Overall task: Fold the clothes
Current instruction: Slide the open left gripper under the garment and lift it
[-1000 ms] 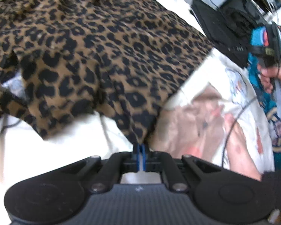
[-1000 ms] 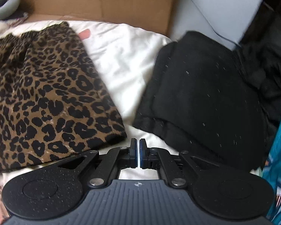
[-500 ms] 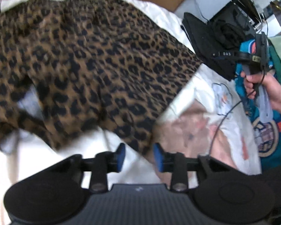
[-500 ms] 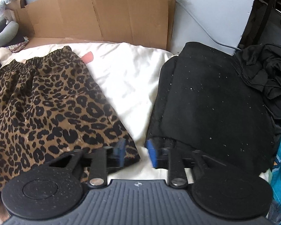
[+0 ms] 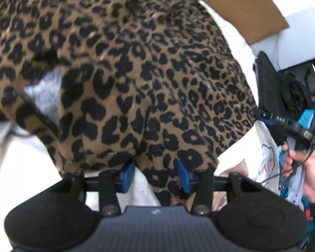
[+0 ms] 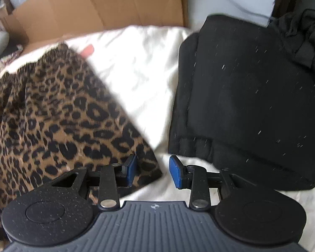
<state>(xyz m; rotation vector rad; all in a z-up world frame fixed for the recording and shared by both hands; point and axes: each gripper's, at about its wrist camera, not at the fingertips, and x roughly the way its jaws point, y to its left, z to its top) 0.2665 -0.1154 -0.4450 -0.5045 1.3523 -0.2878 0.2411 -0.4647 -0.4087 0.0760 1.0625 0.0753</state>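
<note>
Leopard-print garment (image 5: 136, 79) lies spread on the white sheet (image 6: 140, 77), bunched and rumpled toward the left side in your left wrist view, smoother with a straight right edge in your right wrist view. Gathered band runs along its far edge, close to the cardboard (image 6: 98, 8) propped behind the sheet.

Your left gripper (image 5: 155, 175) has its jaws apart, blue pads on either side of a hanging lobe of the hem; fabric drapes between them but is not pinched. White sheet shows under the left pad.

Your right gripper (image 6: 152, 171) also has its jaws spread wide. Near right corner of the garment sits between the pads, closer to the left pad; the right pad is over bare sheet. Nothing clamped.

Folded black garment (image 6: 247, 96) lies to the right of the leopard piece, with a strip of white sheet between them, not touching. Crumpled black clothes (image 6: 304, 33) are piled at far right behind it.

Left wrist view also catches your right hand (image 5: 302, 168) wrapped around the other gripper's handle, at the right edge, with teal printed fabric (image 5: 308, 115) behind it. Small pink item (image 6: 87, 50) peeks out at the garment's far right corner; cannot tell what it is. Both views are motion-blurred.
</note>
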